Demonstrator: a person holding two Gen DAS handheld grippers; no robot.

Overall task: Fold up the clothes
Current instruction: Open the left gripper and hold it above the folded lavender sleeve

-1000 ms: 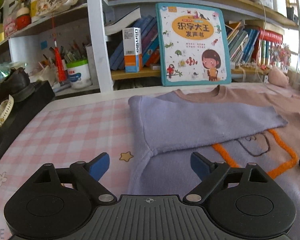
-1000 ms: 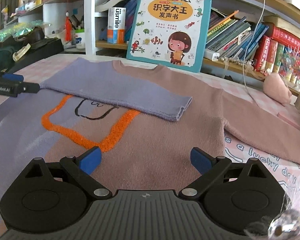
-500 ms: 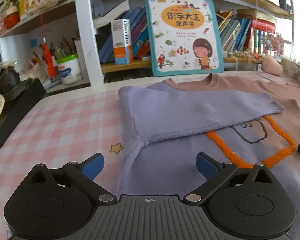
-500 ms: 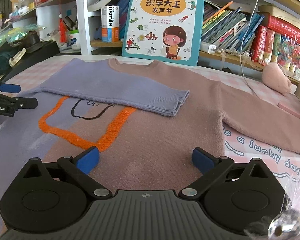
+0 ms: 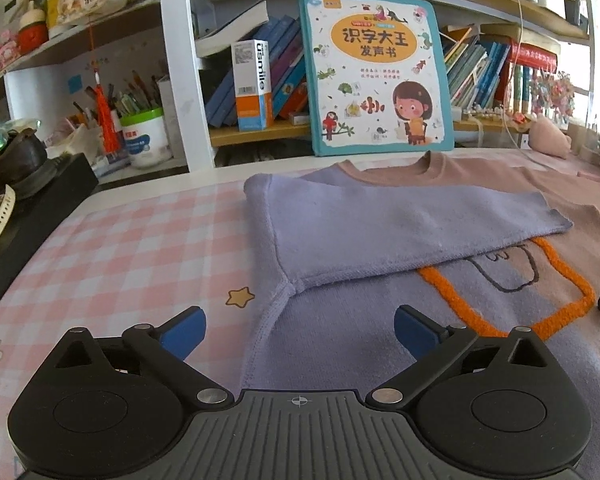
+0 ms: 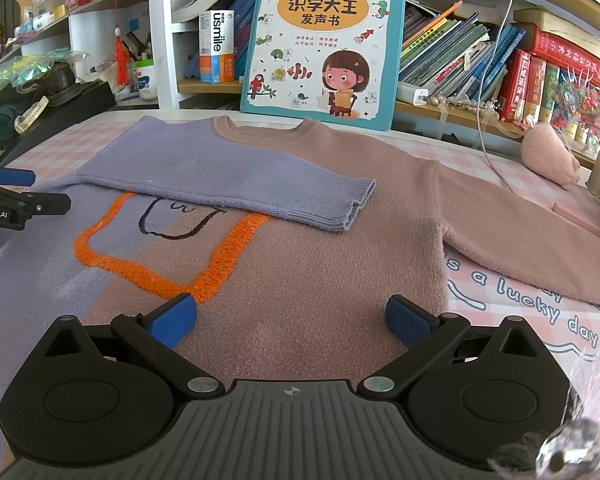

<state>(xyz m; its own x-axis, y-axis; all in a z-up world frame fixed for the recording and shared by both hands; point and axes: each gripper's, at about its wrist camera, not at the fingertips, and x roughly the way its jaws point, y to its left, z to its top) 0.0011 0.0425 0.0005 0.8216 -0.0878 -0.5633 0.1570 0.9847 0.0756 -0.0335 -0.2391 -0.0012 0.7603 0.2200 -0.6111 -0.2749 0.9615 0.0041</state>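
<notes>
sweater (image 6: 300, 264) flat on checked tablecloth (image 5: 132, 248), picture book (image 6: 324, 40) behind, both grippers (image 5: 298, 330) (image 6: 290, 320) released

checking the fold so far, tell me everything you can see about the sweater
The sweater is a knit pullover, lilac on one half and dusty pink on the other, with a pink ribbed crew neck, a fuzzy orange outline and a thin black line drawing on the chest. It lies flat, front up, on the pink checked tablecloth. The lilac sleeve is folded across the chest, ribbed cuff past the middle; the pink sleeve lies spread out sideways, unfolded. Neither open gripper touches it.
</notes>
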